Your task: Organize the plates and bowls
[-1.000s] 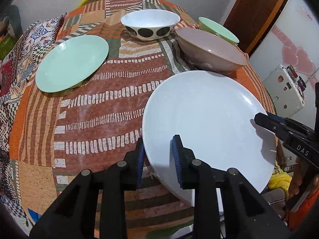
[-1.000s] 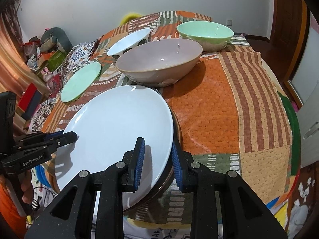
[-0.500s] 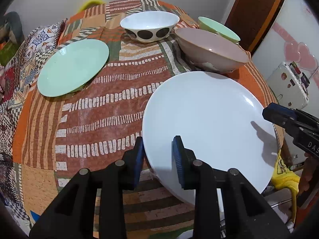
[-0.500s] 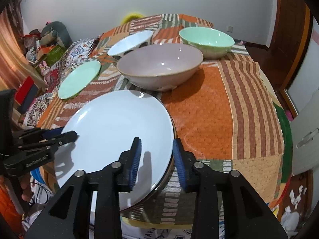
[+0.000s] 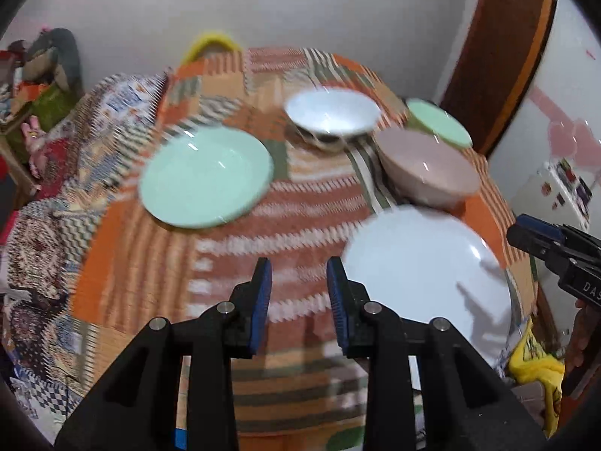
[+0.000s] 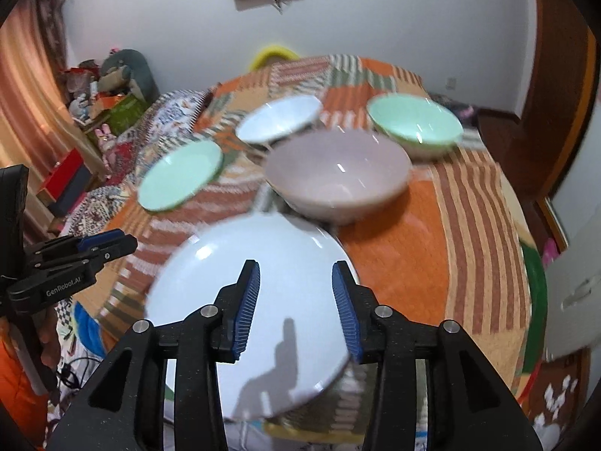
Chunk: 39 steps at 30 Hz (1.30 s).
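Both tongs are released with nothing between the pads: the left tongs (image 5: 299, 295) hang over bare cloth beside the white plate (image 5: 428, 278), and the right tongs (image 6: 295, 306), whose jaws have just been opening, hang above it. The plate lies at the near edge of the surface (image 6: 432, 263). I judge the mint plate (image 5: 206, 177) comes next. I should come low to its rim and clench only when one pad is under the edge.
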### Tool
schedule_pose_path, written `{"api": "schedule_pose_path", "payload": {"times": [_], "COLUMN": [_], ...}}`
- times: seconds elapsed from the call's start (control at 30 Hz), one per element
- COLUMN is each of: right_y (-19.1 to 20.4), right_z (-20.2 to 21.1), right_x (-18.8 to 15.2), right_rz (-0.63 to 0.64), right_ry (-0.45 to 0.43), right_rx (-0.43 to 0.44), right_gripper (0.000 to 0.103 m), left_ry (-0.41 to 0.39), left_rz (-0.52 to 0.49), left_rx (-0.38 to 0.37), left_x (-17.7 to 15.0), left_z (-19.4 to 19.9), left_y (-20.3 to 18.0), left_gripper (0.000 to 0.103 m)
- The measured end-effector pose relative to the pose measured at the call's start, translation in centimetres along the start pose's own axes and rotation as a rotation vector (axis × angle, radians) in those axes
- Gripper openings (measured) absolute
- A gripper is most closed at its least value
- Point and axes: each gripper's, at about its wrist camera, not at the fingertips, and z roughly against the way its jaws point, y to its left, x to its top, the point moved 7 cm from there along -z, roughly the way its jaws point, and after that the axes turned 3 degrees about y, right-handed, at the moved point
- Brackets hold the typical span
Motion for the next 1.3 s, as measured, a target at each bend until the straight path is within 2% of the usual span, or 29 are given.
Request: {"api": "schedule_pose_path", "payload": {"times": [0.1,0.2,0.3,0.4,0.43,0.5,0.67,0.8,1.03,1.07,1.13,1.23,1.3], "right_y": [1.9,3.9,5.8,7.1,7.5,8.2,9.4,10.1,11.1,11.3,11.6,12.2,12.7], "right_z": [0.3,0.4,0.0,-0.8,-1.2,-2.2,-5.0,-7.7,-12.8,-13.6,-15.1,-16.9,-18.1], "right_x": [1.9,4.0,5.9,7.4,7.9,8.9,10.5,11.2,11.6,11.6,11.5,11.2,11.0], "right_rz": [0.037,0.078,0.114,0.133,0.136,0.141,0.150,0.160,0.173,0.180,0.189,0.220,0.247], "right_ry": [-0.044,-0.082,-0.112,-0.125,-0.123,-0.114,-0.077,-0.036,0.058,0.074,0.110,0.154,0.181], "right_rx": [0.031,0.063,0.089,0.115,0.122,0.145,0.161,0.163,0.174,0.170,0.171,0.164,0.153], "right_gripper": [0.039,0.041,0.044,0.050,0.051,0.051,0.051,0.051,0.051,0.051,0.050,0.040,0.037], "left_ry": [-0.057,-0.100,-0.131,-0.144,-0.150,-0.156,-0.114,-0.073,-0.016,-0.012,0.000,0.021,0.034], "left_rz": [0.021,0.041,0.065,0.104,0.122,0.160,0.209,0.208,0.200,0.202,0.197,0.192,0.194], "left_rx": [0.044,0.095,0.145,0.178,0.185,0.203,0.216,0.223,0.177,0.170,0.154,0.134,0.117], "left_x": [1.5,3.0,4.2,5.2,5.5,6.0,6.8,7.0,6.6,6.6,6.6,6.7,6.7], "left_z": [1.7,2.8,3.3,3.3,3.1,2.7,0.2,-2.2,-7.0,-7.5,-8.7,-10.3,-11.4], "left_y": [2.0,4.2,6.7,9.3,10.1,12.0,16.1,18.0,19.8,19.9,20.2,20.6,20.8], "left_gripper": [0.031,0.038,0.040,0.048,0.052,0.056,0.056,0.056,0.054,0.053,0.043,0.036,0.032]}}
